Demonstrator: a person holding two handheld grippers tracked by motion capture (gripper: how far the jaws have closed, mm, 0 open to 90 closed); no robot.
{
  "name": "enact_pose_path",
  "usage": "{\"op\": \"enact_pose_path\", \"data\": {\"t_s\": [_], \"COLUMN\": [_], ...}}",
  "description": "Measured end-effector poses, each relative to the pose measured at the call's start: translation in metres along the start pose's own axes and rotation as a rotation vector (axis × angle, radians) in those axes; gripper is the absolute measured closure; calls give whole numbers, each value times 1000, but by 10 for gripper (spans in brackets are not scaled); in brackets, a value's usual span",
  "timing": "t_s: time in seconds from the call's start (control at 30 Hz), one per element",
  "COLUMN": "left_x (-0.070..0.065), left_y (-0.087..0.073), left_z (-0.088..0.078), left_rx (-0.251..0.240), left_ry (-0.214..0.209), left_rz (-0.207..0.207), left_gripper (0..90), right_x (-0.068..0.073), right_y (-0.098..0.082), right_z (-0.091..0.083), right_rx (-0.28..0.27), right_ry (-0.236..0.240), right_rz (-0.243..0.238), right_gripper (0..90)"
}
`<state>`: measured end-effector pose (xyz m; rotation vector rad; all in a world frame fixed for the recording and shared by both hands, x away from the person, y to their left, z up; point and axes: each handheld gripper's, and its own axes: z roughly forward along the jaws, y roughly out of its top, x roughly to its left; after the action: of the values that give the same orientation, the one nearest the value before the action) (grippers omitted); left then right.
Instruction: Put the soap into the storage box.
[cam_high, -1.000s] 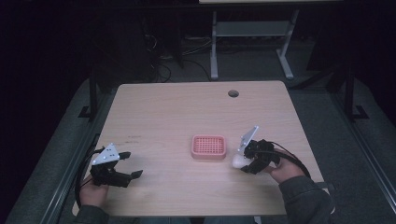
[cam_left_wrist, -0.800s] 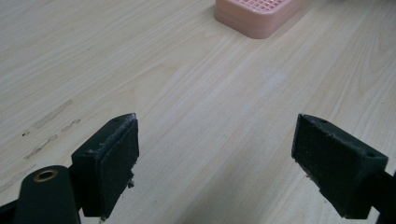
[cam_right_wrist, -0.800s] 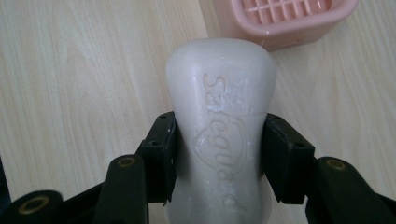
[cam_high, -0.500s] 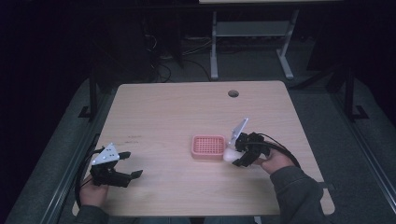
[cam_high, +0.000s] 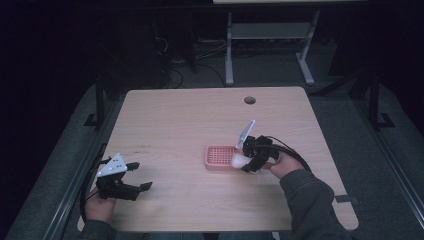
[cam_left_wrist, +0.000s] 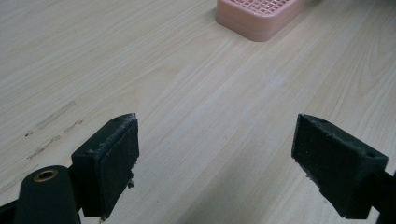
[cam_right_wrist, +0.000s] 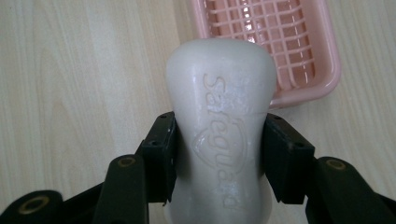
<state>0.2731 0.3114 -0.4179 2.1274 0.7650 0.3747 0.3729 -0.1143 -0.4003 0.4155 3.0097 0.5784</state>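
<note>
Since a second ago the right gripper has travelled leftward across the worktop, from a spot well to the right of the pink soap dish to the dish's right edge, carrying the white bar of soap with it; the left gripper has stayed where it was near the front left corner. In the high view the soap now hangs at the right rim of the dish, its pale end overlapping that rim, and the grey plate on top of the right gripper tilts up and away from the person. The right gripper view shows the jaws clenched on the bar of soap, one black pad pressed to each long side, with the embossed lettering running along the bar's face and its rounded end pointing at the near corner of the pink soap dish; whether the bar touches the dish I cannot tell. The dish's slotted grid is bare. In the left gripper view the jaws stand wide apart and released over bare wood, holding nothing, with the pink soap dish well ahead at the top of the picture. Faint dark scuffs mark the wood near the left gripper.
</note>
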Motion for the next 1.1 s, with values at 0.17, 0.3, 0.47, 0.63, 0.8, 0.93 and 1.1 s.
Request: {"op": "enact_pose_path", "data": {"t_s": [0.17,0.3,0.47,0.63,0.8,0.93,1.1], "left_x": [0,0,0,0,1,1,1], "left_y": [0,0,0,0,0,0,0], "left_z": [0,0,0,-1,-1,-1,-1], "left_rx": [1,0,0,-1,0,0,-1], "left_ry": [-1,-1,0,0,0,0,0], "left_rz": [0,-1,0,0,-1,-2,-2], "left_gripper": [148,148,148,148,148,148,148], "right_x": [-4,-6,-9,-13,-17,-20,-21], "right_y": [5,10,17,23,33,37,42], "right_z": [3,5,4,3,3,3,6], "right_rx": [-4,-4,-7,-8,-15,-30,-11], "right_ry": [14,19,18,16,19,24,23], "right_rz": [7,3,-2,0,-2,-4,-8], "right_gripper": [494,494,494,494,494,494,494]}}
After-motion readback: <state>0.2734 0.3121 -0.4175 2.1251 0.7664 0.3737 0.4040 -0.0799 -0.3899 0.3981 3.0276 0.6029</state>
